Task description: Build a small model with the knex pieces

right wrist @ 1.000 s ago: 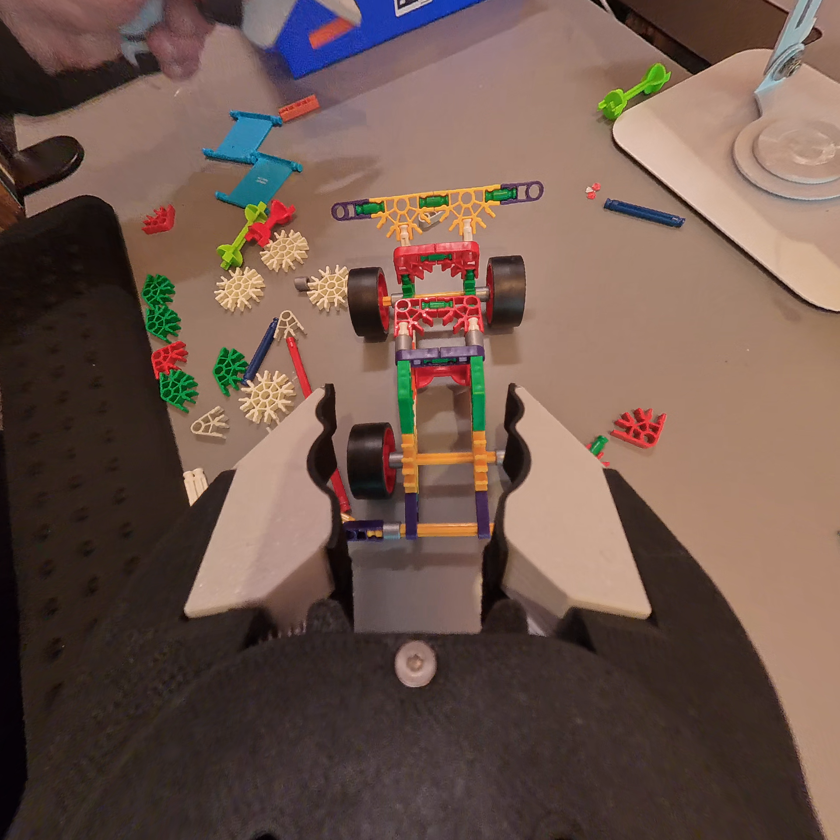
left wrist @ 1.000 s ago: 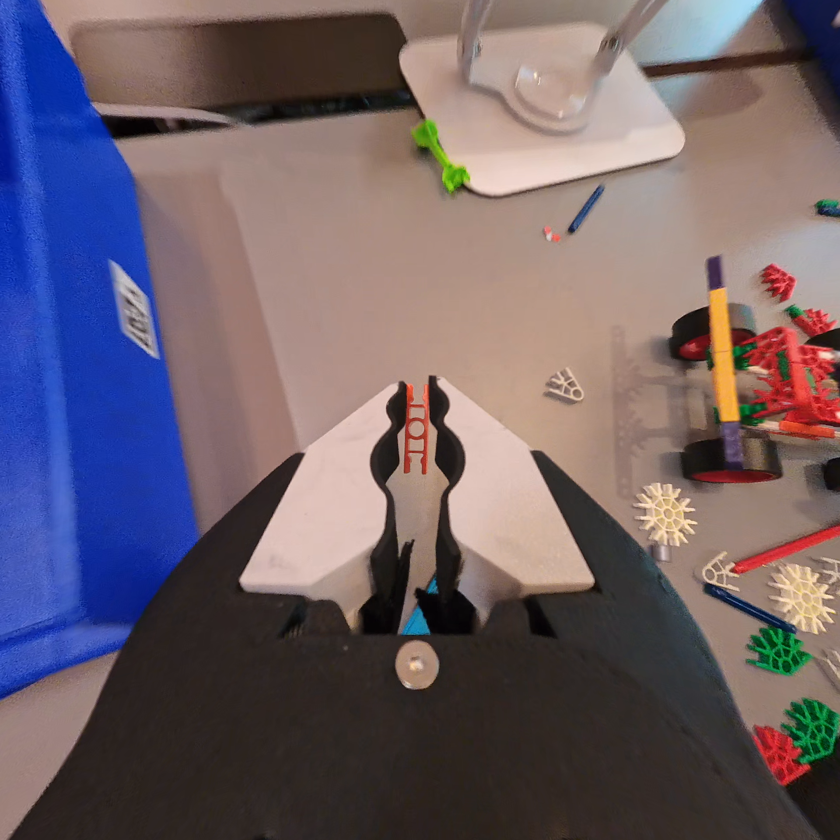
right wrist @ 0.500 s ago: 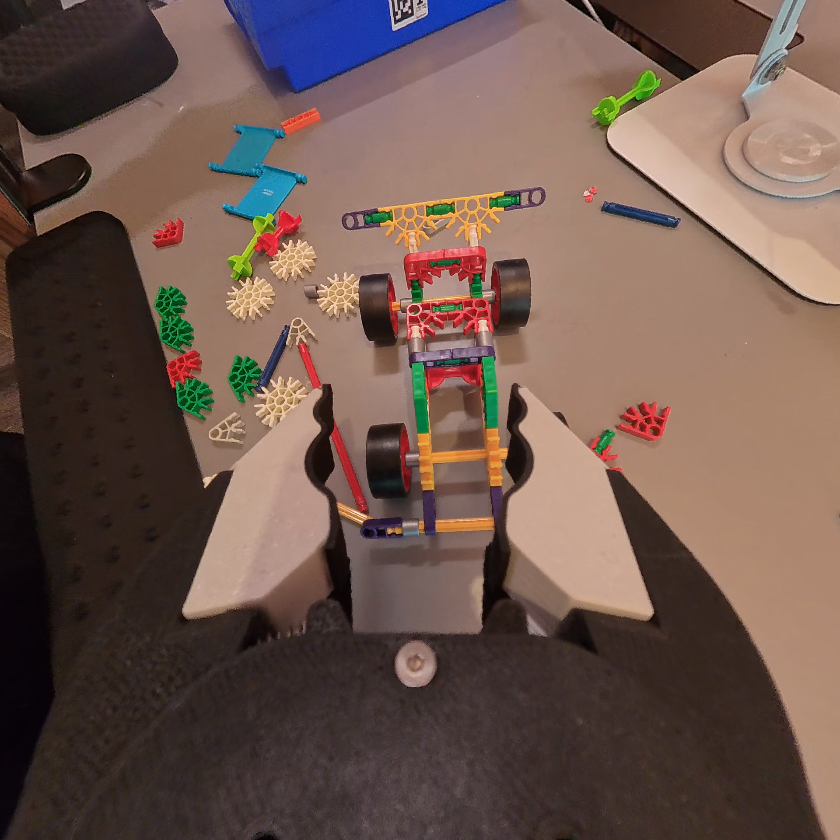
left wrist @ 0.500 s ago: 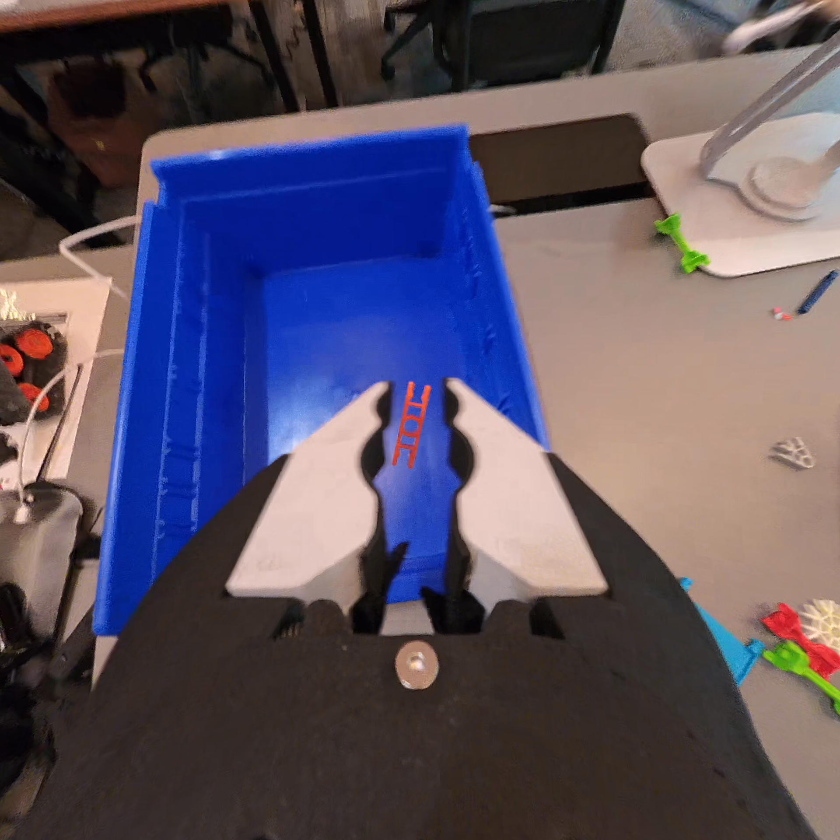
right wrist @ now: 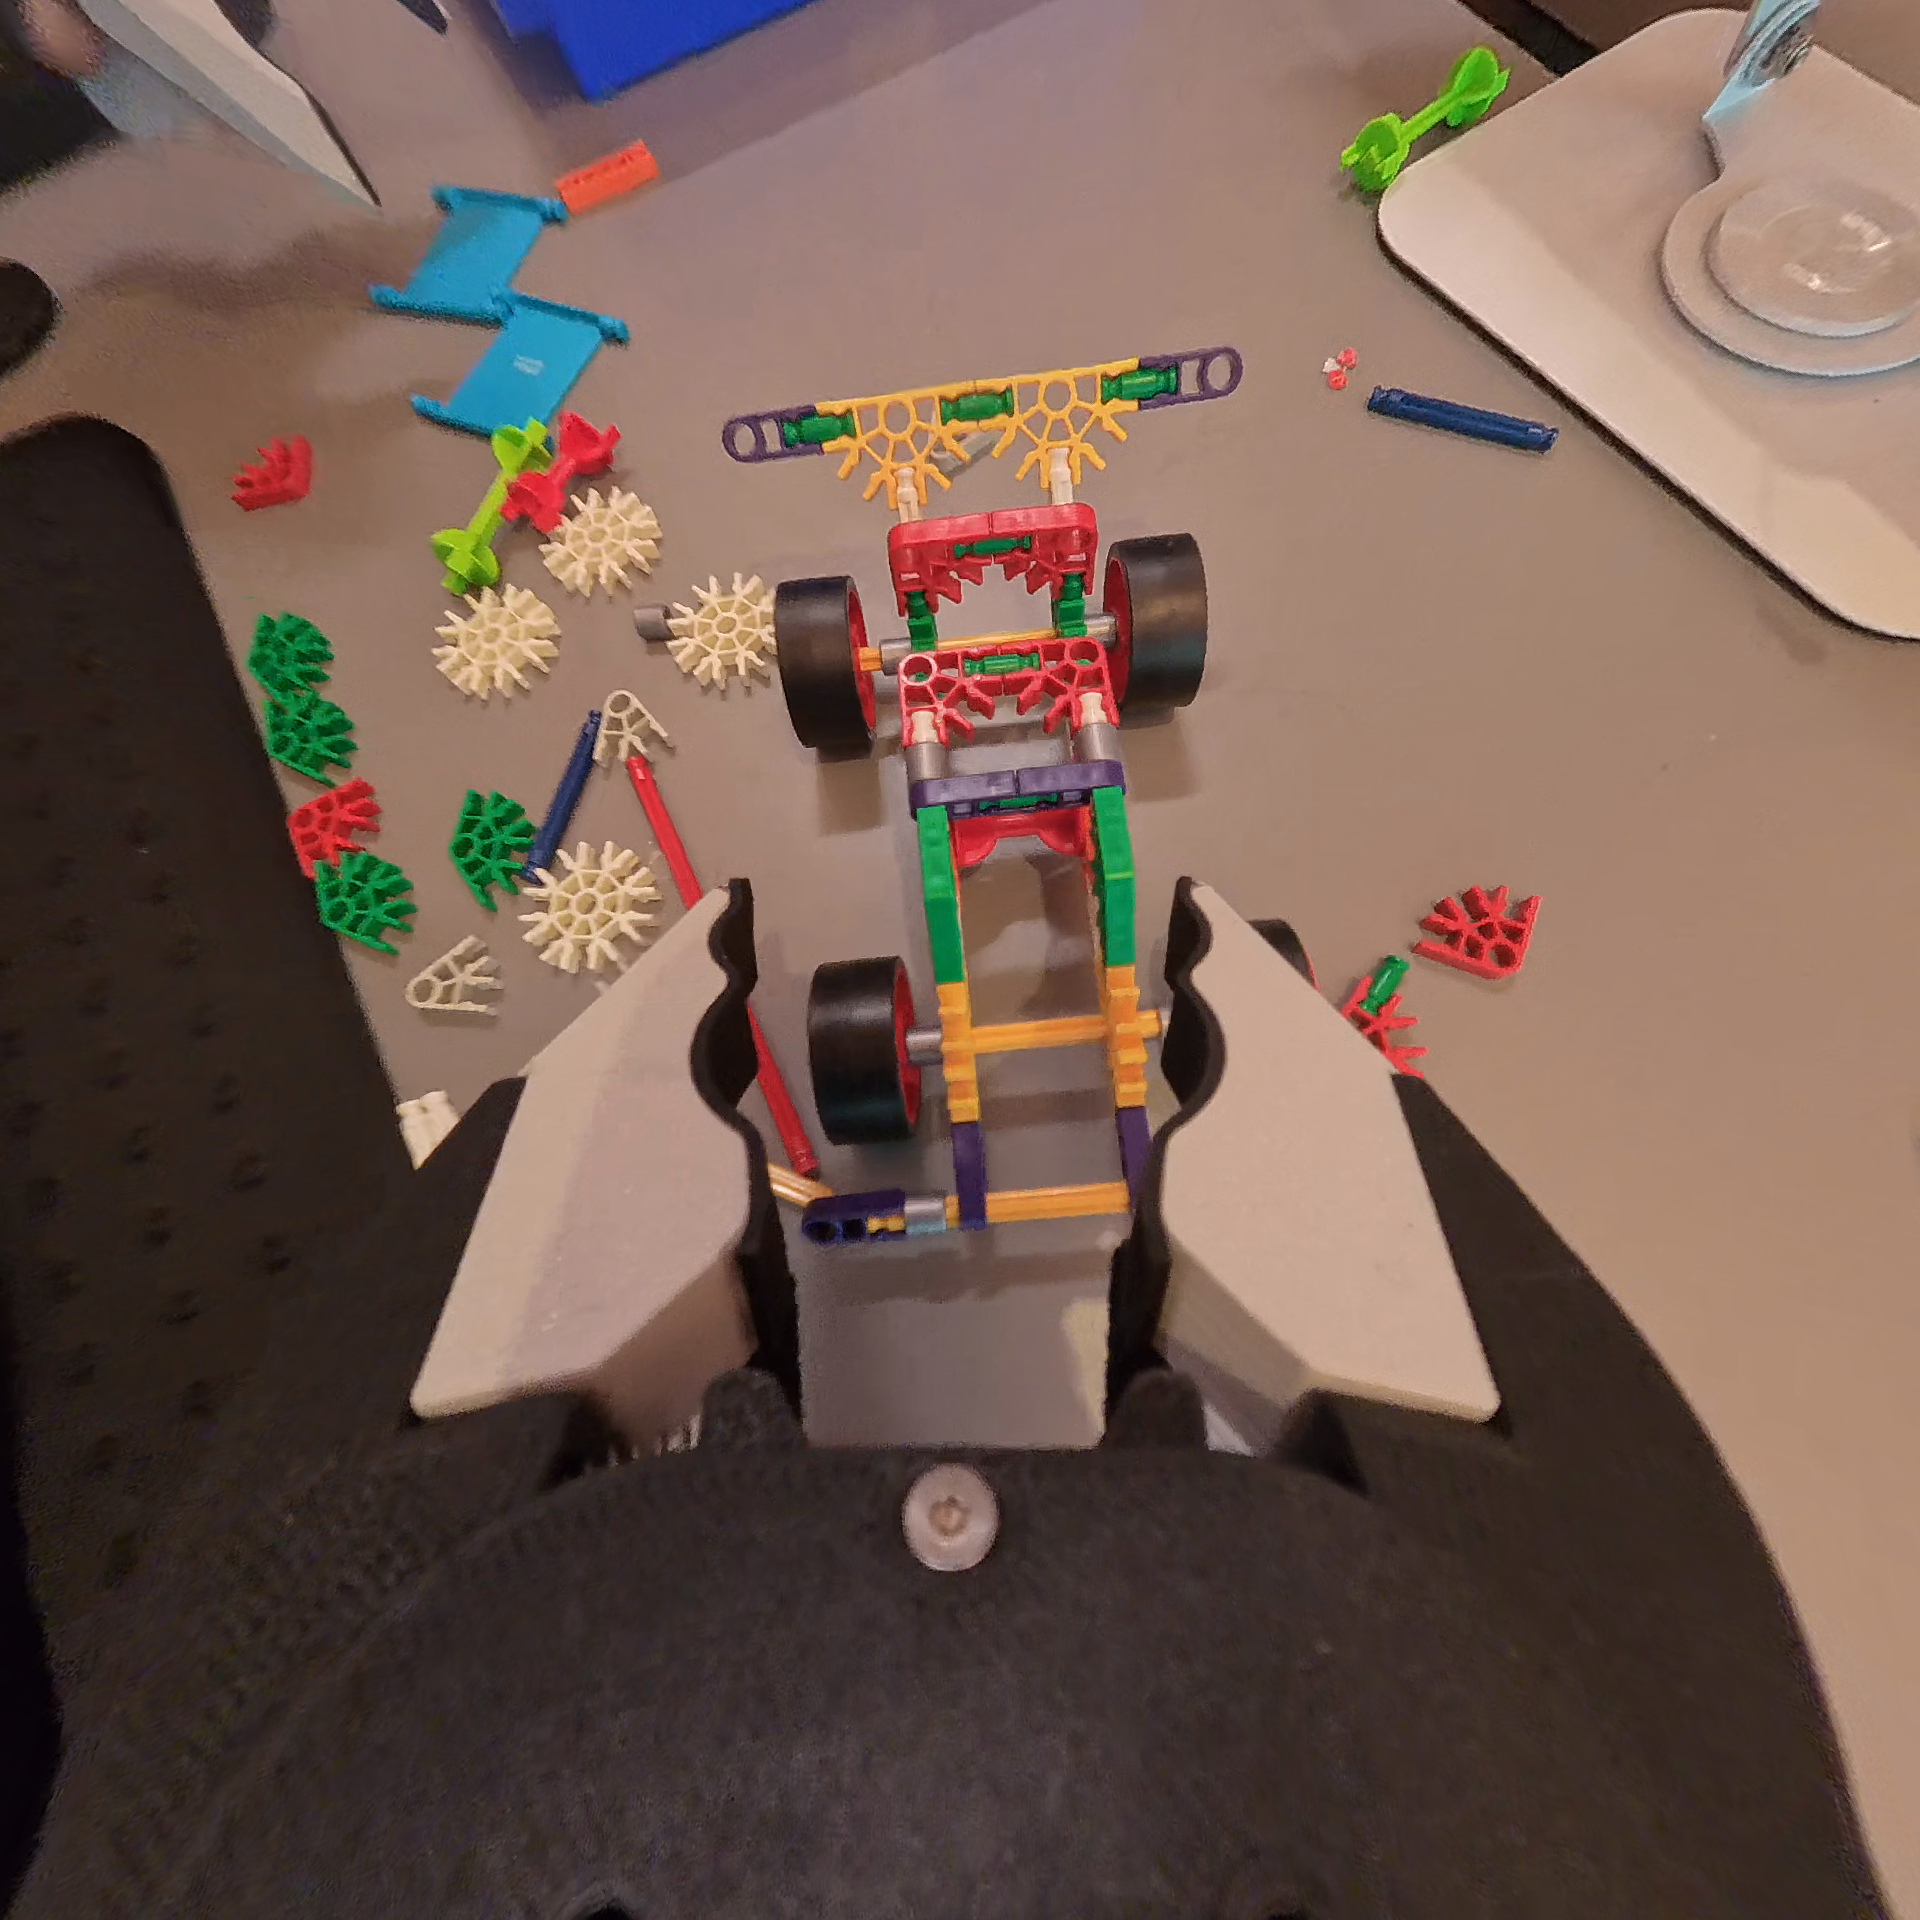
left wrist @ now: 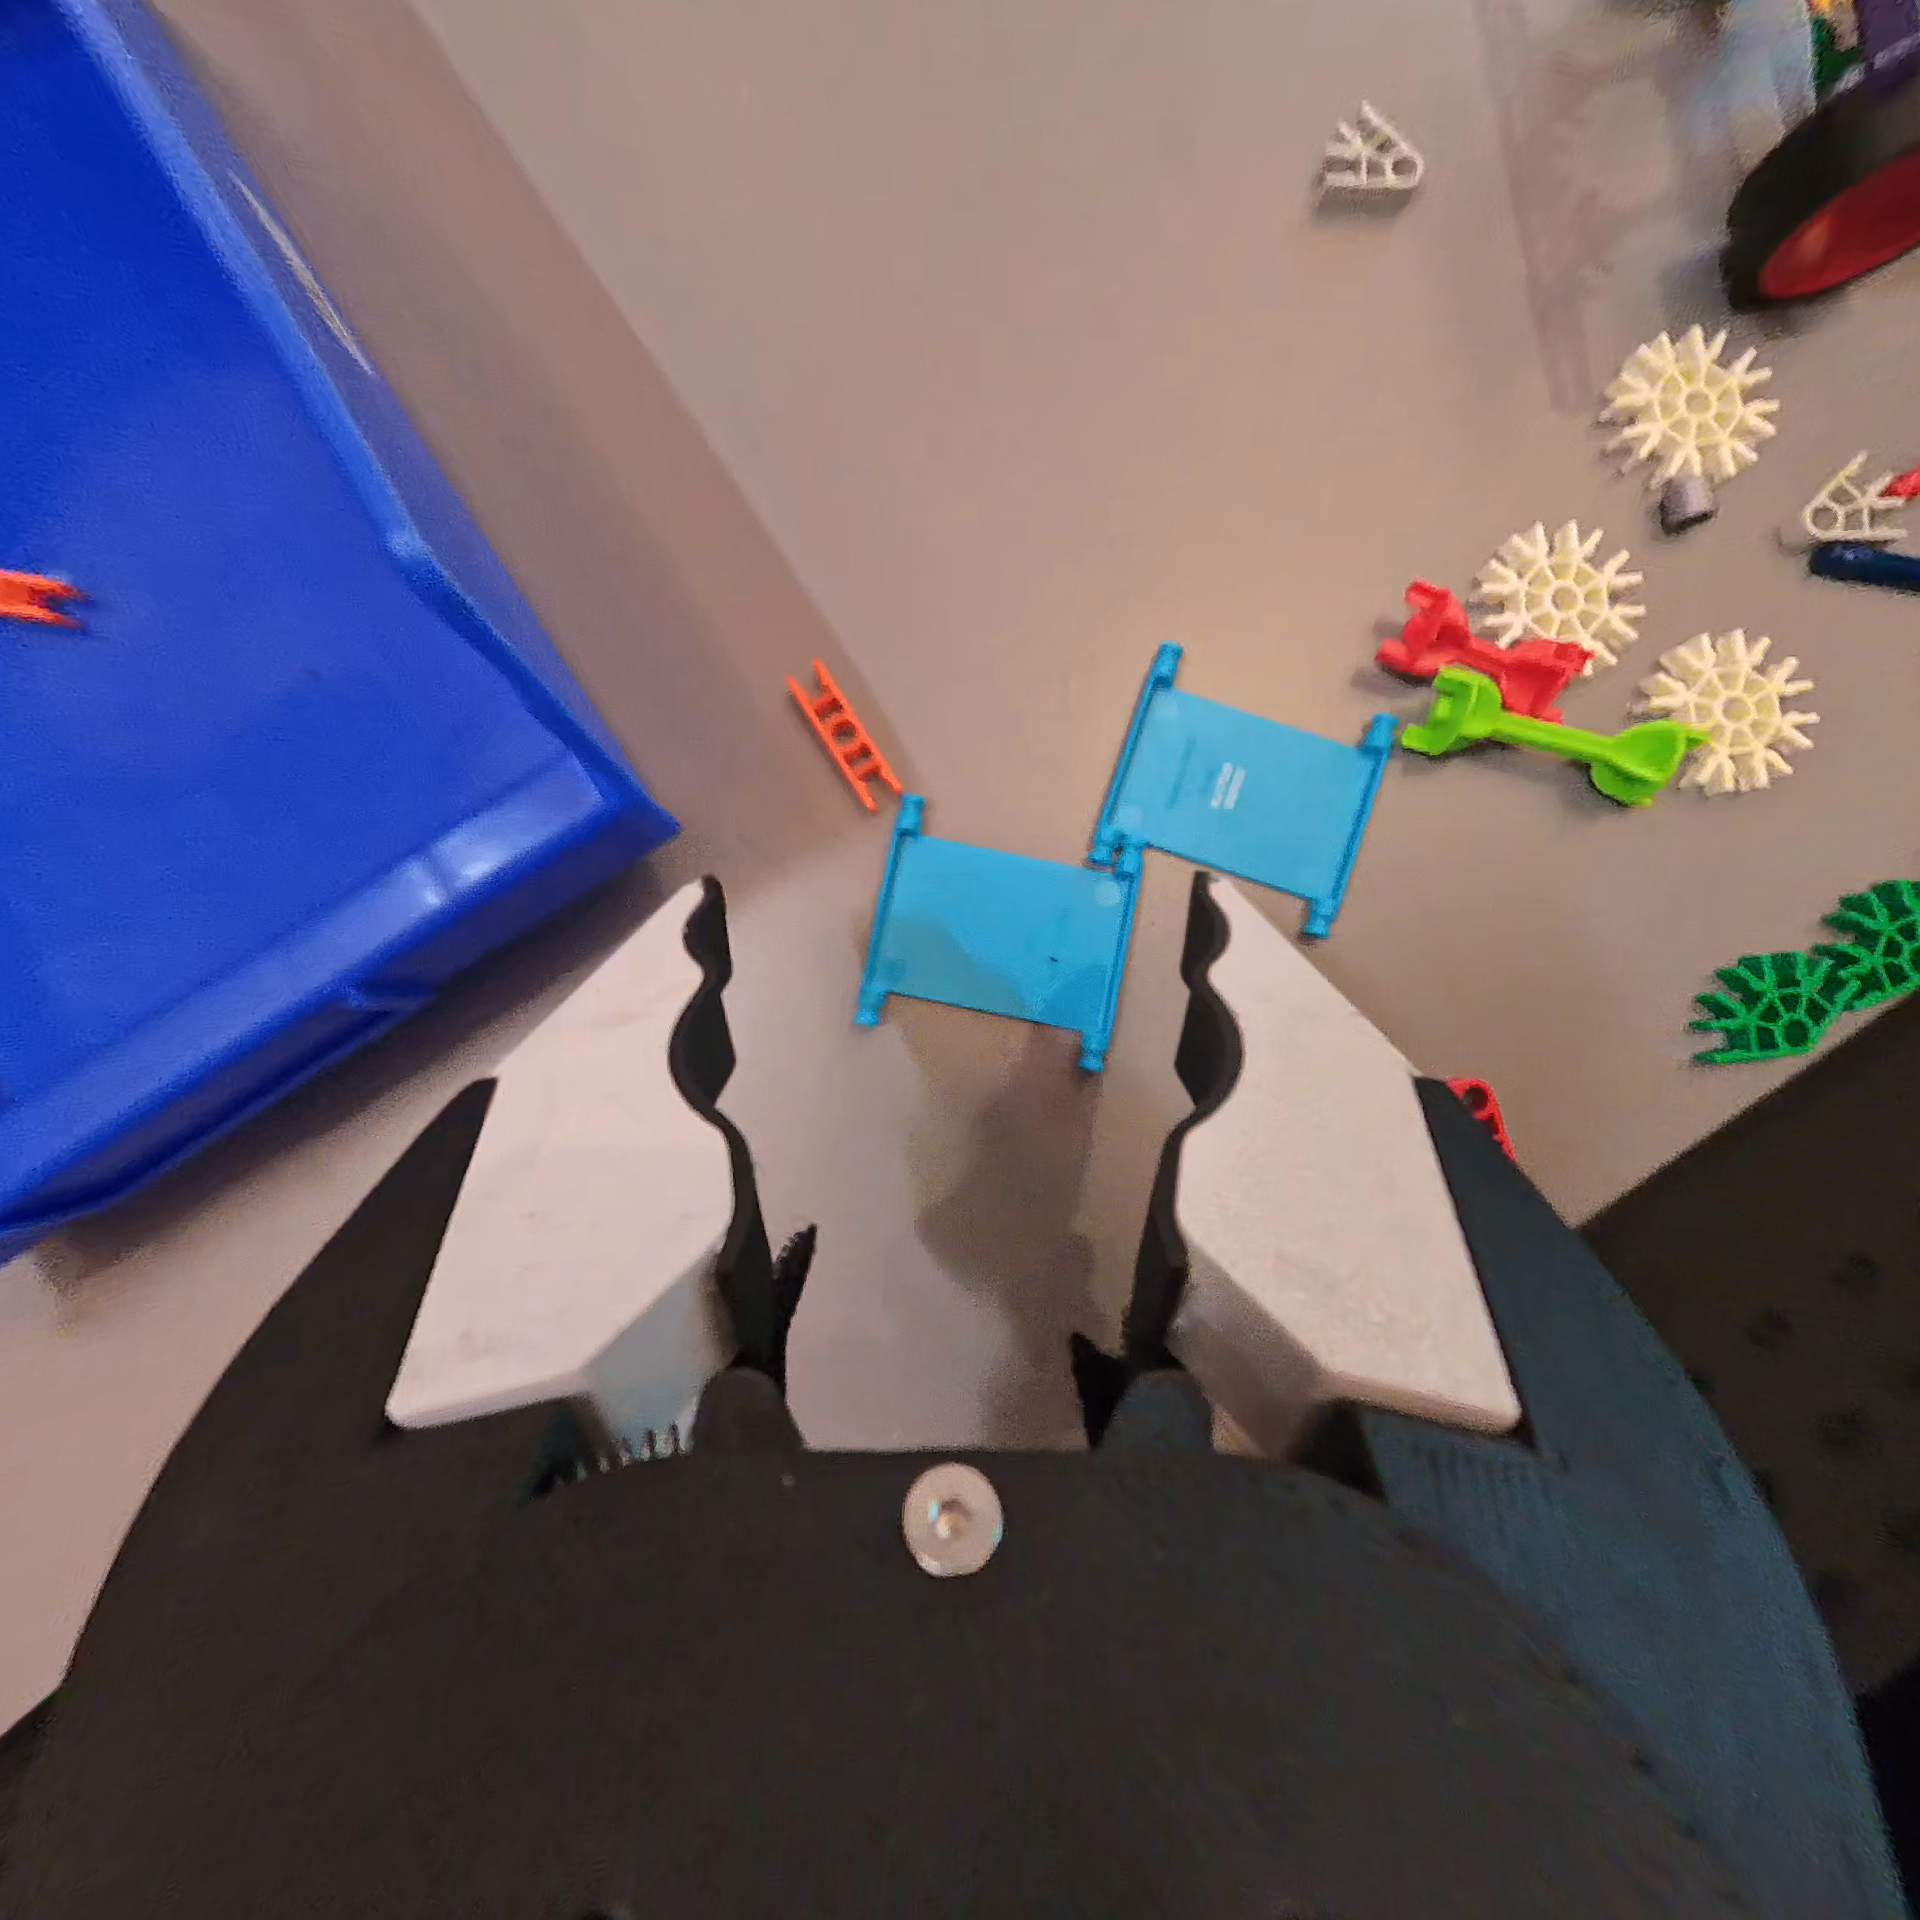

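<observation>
My left gripper [left wrist: 956,883] is open and empty, low over the grey table [left wrist: 1039,364]. Its jaws stand either side of the nearer of two light-blue panels [left wrist: 992,935]; the second panel [left wrist: 1242,790] lies just right of it. A small orange ladder-shaped piece [left wrist: 842,750] lies on the table beside the blue bin [left wrist: 260,675]. Another orange piece [left wrist: 36,600] lies inside the bin. My right gripper [right wrist: 961,888] is open and empty, jaws either side of the rear of a colourful toy car [right wrist: 997,727] with black wheels.
White snowflake connectors [left wrist: 1688,410], green fan connectors [left wrist: 1787,997] and a green rod across a red piece [left wrist: 1548,743] lie right of the panels. More loose pieces [right wrist: 499,831] lie left of the car. A white stand base [right wrist: 1662,364] is at the far right. The left gripper's finger [right wrist: 239,94] shows top left. To reach the small orange ladder-shaped piece [left wrist: 842,750] in a straight line is about 5 centimeters for my left fingers, about 35 centimeters for my right.
My left gripper carried an orange ladder piece over the blue bin, let it go there, opened wide and came down over the blue panels. The right gripper barely moved.
</observation>
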Demonstrator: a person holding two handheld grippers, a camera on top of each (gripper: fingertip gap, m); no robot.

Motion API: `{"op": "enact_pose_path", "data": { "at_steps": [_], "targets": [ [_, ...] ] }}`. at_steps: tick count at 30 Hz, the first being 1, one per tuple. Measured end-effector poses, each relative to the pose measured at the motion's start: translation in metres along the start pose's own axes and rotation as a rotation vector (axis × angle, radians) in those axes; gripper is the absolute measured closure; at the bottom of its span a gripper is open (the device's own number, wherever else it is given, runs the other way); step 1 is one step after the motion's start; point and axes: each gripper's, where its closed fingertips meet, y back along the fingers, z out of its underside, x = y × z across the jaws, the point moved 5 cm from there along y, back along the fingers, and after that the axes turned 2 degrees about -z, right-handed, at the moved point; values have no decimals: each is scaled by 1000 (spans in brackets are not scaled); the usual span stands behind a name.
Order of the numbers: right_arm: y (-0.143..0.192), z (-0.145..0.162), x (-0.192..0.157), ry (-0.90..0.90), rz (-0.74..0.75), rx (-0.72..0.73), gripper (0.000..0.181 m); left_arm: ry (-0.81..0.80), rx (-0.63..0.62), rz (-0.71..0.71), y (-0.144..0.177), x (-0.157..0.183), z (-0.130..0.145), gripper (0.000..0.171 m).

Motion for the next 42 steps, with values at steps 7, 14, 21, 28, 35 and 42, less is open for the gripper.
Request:
{"op": "enact_pose_path", "data": {
  "at_steps": [7, 14, 21, 28, 35, 42],
  "targets": [
    [-34, 11, 10, 41, 68, -154, 128, -12, -72, 75, -32, 8, 22, 72],
    [-29, 14, 19, 30, 118, -146, 134, -19, -21, 39, -34, 12, 18, 113],
    [-20, 19, 33, -18, 158, -114, 135, 0, 27, 31, -34, 19, 17, 114],
    [-15, 20, 49, -104, 220, -80, 135, 46, 114, 22, -19, 21, 6, 114],
    [-28, 13, 44, -191, 263, -47, 134, 8, 227, -74, 32, 0, -34, 114],
    [-40, 2, 32, -228, 211, -25, 132, 62, 327, -280, 75, -85, -68, 114]
  ]
}}
